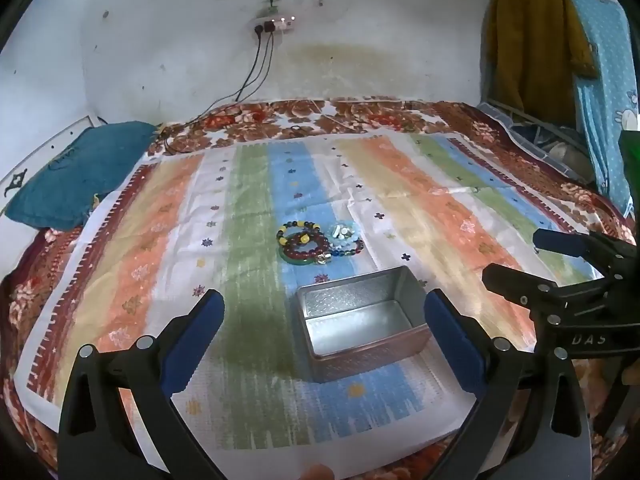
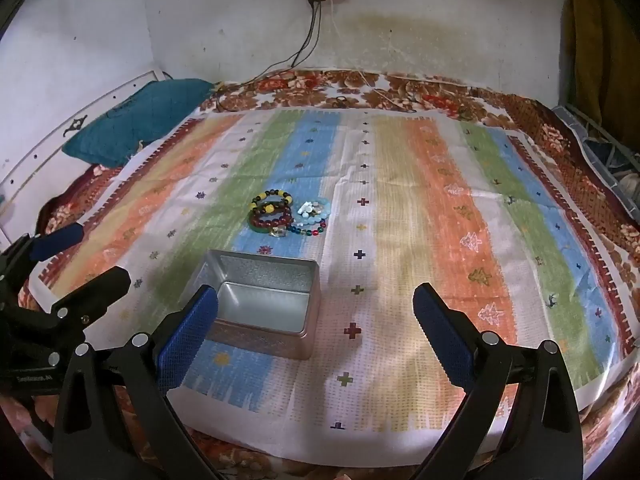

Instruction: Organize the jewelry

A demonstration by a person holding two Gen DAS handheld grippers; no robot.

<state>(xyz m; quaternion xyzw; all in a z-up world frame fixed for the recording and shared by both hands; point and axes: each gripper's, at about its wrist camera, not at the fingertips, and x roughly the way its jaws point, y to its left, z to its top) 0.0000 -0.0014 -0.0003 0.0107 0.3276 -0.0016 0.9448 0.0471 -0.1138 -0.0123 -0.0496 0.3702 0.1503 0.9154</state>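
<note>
Looking through the left wrist camera first: your left gripper (image 1: 324, 312) is spread wide with nothing between the pads, hanging over the near side of the bed. The open tin box (image 1: 362, 322) sits right ahead between the fingers, empty as far as I can see. Just past it is the pile of beaded bracelets (image 1: 318, 242), overlapping each other on the striped cloth (image 1: 180, 240). The right gripper (image 1: 560, 272) shows at the right edge, also wide open and empty.

From the right wrist camera: the same right gripper (image 2: 316, 312) gapes open over bare cloth, with the tin off to its left and the bracelets (image 2: 290, 216) beyond it.

Handling-wise, I'd guess those bracelets are light, floppy and a bit slick, hard round beads on stretchy cord. They'll likely roll out of a shallow pinch, so clamp across one strand of a single loop at the pile's outer edge, not the tangled middle. The tin looks light too, so it may slide on the cloth if bumped.
</note>
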